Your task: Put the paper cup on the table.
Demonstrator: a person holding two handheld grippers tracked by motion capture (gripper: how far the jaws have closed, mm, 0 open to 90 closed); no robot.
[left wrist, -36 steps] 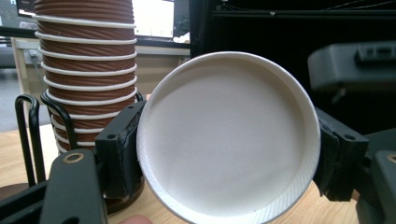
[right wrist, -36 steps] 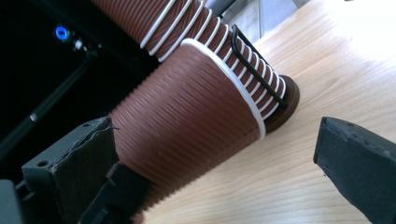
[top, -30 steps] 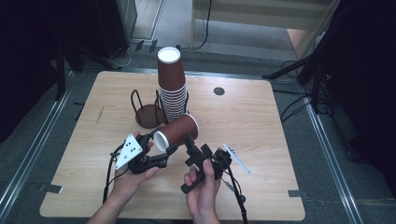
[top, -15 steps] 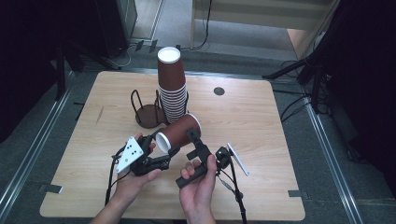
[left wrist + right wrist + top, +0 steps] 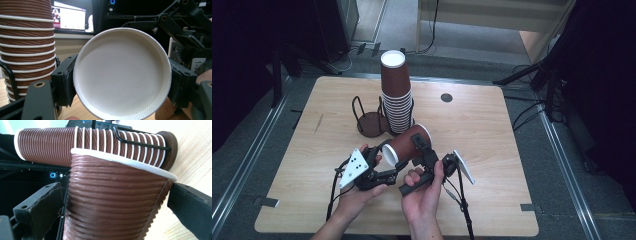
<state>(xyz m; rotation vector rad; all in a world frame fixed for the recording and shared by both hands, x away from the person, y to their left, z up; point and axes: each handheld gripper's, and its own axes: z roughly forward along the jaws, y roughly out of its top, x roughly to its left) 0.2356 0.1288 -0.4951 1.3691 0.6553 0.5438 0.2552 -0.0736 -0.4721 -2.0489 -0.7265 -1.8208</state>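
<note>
Item: one paper cup [image 5: 404,146], brown and ribbed on the outside, white on the inside, with a rolled white rim. It is held above the counter [image 5: 492,130], just in front of the cup stack [image 5: 395,95].

Orientation: the cup is laid on its side, its long axis tilted. In the high view the white mouth is turned toward the near left and the base toward the far right, slightly raised.

Grip: the left gripper [image 5: 379,167] is closed on the cup near the rim, its jaws pressed against both sides as seen in the left gripper view. The right gripper [image 5: 424,152] is set about the cup's body; its jaws are seen on either side of the ribbed wall, with a gap at one side, so they are open.

Surroundings: a light wooden counter with a dark round hole [image 5: 446,97]; a black wire holder [image 5: 371,120] on a round base, by which the stack is kept upright; grey floor and dark equipment beyond.
</note>
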